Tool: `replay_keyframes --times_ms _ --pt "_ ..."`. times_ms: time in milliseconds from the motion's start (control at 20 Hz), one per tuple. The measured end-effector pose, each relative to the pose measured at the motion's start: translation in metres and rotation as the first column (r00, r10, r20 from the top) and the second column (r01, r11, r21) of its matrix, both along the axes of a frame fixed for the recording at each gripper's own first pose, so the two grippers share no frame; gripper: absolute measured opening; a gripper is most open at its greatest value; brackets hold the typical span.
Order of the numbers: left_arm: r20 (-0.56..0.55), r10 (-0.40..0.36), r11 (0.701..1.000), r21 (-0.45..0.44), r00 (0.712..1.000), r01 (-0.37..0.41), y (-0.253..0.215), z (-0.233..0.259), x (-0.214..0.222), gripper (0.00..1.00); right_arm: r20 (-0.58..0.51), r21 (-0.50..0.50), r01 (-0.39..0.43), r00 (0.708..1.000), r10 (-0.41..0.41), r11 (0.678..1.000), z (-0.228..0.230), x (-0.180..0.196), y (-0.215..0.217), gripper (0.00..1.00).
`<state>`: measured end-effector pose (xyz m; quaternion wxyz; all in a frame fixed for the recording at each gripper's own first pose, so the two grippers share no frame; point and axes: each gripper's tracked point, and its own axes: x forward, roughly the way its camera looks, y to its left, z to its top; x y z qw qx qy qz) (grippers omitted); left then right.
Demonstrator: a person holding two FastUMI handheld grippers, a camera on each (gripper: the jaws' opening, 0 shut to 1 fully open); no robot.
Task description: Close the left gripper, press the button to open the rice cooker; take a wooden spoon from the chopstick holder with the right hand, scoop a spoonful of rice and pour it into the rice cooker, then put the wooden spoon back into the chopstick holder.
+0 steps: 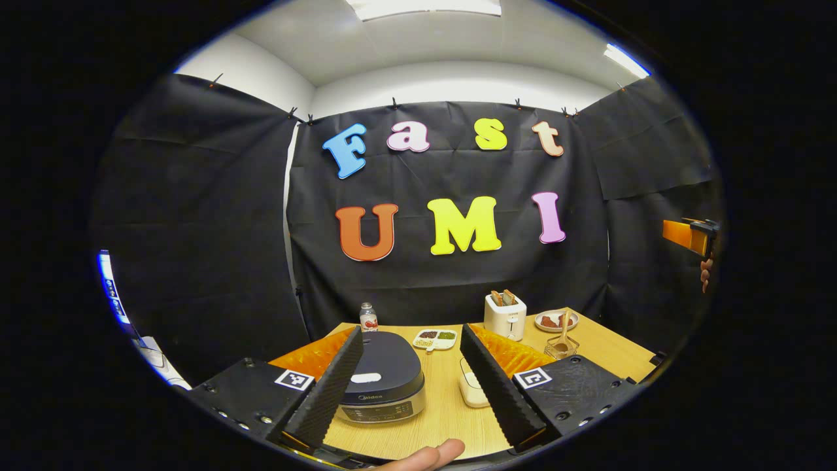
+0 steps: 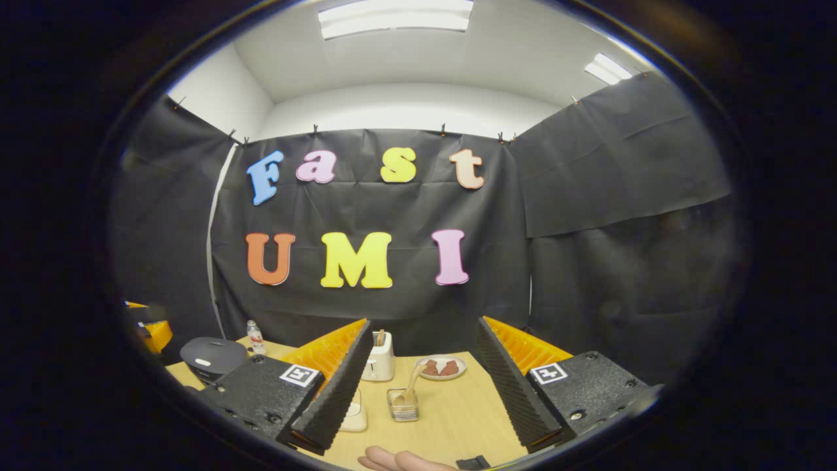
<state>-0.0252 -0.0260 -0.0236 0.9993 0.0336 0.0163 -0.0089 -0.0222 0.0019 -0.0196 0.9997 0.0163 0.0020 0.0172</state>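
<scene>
Here both hand-held grippers, left [image 1: 412, 386] and right [image 2: 422, 392], are held wide open and empty above the desk [image 1: 444, 412]. The lidded rice cooker [image 1: 384, 386] is framed between the left fingers; the wooden spoon [image 2: 410, 386] in its chopstick holder [image 2: 403, 405] is seen between the right fingers.

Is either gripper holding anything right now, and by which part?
Nothing is held. The left gripper and right gripper both stand with jaws open; the wooden spoon sits in its holder.

A toaster [image 1: 505, 316], bottle [image 1: 368, 318] and two snack plates [image 1: 556, 320] stand on the table [image 1: 444, 405].
</scene>
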Motion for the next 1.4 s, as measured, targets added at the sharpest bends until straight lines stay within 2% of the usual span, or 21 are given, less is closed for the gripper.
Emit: replay_keyframes --times_ms 100,250,350,400,450,550,600,650,750,800,900,950,1000,1050,1100,1150,1200,1250,1300,1400 --pt "0.002 0.001 1.0 -0.013 1.0 -0.001 0.003 -0.001 -0.004 0.95 -0.008 -0.001 -0.012 1.0 0.012 1.0 -0.002 -0.003 0.005 0.96" --pt "0.011 0.016 1.0 -0.016 1.0 -0.016 0.015 0.004 -0.006 0.95 -0.001 0.003 -0.011 1.0 0.011 1.0 -0.001 -0.01 0.007 0.96" --pt "0.018 0.053 0.999 -0.011 0.998 -0.053 0.026 0.005 -0.002 0.96 0.01 -0.004 -0.017 1.0 0.017 1.0 -0.002 -0.014 0.009 0.96" --pt "0.0 0.084 0.996 -0.013 0.996 -0.084 0.035 0.0 0.002 0.95 0.012 -0.005 -0.022 1.0 0.022 1.0 -0.004 -0.016 0.011 1.0" --pt "-0.029 0.102 0.995 -0.022 0.994 -0.102 0.042 -0.007 0.006 0.96 0.01 0.001 -0.025 1.0 0.025 1.0 -0.007 -0.018 0.01 1.0" --pt "-0.069 0.065 0.996 -0.063 0.995 -0.07 0.036 -0.015 0.012 0.96 0.016 0.046 -0.033 0.999 0.033 0.998 -0.01 -0.027 0.01 1.0" --pt "-0.088 0.057 0.994 -0.086 0.995 -0.065 0.036 -0.018 0.014 0.92 0.03 0.069 -0.045 0.999 0.043 0.997 -0.009 -0.031 0.012 0.96" --pt "-0.102 0.068 0.993 -0.092 0.993 -0.077 0.04 -0.022 0.017 0.9 0.038 0.077 -0.05 0.998 0.047 0.996 -0.01 -0.034 0.012 1.0" --pt "-0.085 0.068 0.995 -0.061 0.994 -0.074 0.043 -0.023 0.022 0.89 0.032 0.07 -0.04 0.999 0.037 0.997 -0.022 -0.036 0.007 1.0" --pt "-0.082 0.051 0.997 -0.052 0.995 -0.055 0.039 -0.027 0.028 0.94 0.029 0.07 -0.042 0.999 0.04 0.997 -0.024 -0.037 0.008 1.0" --pt "-0.092 0.021 0.998 -0.061 0.996 -0.026 0.031 -0.036 0.035 0.55 0.026 0.078 -0.055 0.998 0.053 0.995 -0.028 -0.038 0.009 1.0" --pt "-0.094 0.006 0.998 -0.063 0.996 -0.012 0.028 -0.038 0.041 0.55 0.022 0.084 -0.051 0.999 0.049 0.995 -0.032 -0.037 0.005 1.0" --pt "-0.103 0.002 0.998 -0.061 0.995 -0.008 0.028 -0.041 0.045 0.37 0.017 0.091 -0.044 0.999 0.043 0.995 -0.037 -0.035 0.001 1.0" --pt "-0.11 -0.008 0.998 -0.059 0.994 0.001 0.026 -0.043 0.049 0.27 0.013 0.096 -0.039 0.999 0.038 0.995 -0.04 -0.036 -0.003 1.0" --pt "-0.12 -0.009 0.998 -0.061 0.993 0.001 0.026 -0.047 0.054 0.19 0.01 0.101 -0.036 0.999 0.035 0.994 -0.045 -0.035 -0.006 0.96" --pt "-0.133 0.003 0.998 -0.065 0.991 -0.012 0.027 -0.052 0.057 0.15 0.007 0.104 -0.034 0.999 0.034 0.994 -0.049 -0.036 -0.01 0.96" --pt "-0.14 0.014 0.998 -0.061 0.99 -0.023 0.031 -0.056 0.061 0.12 0.006 0.104 -0.034 0.999 0.033 0.994 -0.053 -0.036 -0.012 1.0" --pt "-0.156 0.04 0.997 -0.055 0.987 -0.049 0.038 -0.06 0.065 0.12 0.006 0.103 -0.031 1.0 0.031 0.994 -0.056 -0.036 -0.016 1.0" --pt "-0.173 0.05 0.997 -0.053 0.984 -0.06 0.04 -0.065 0.071 0.0 0.004 0.101 -0.029 1.0 0.029 0.994 -0.059 -0.036 -0.019 1.0" --pt "-0.207 0.058 0.997 -0.043 0.977 -0.068 0.039 -0.077 0.079 0.0 0.006 0.093 -0.037 0.999 0.036 0.995 -0.064 -0.035 -0.022 1.0"
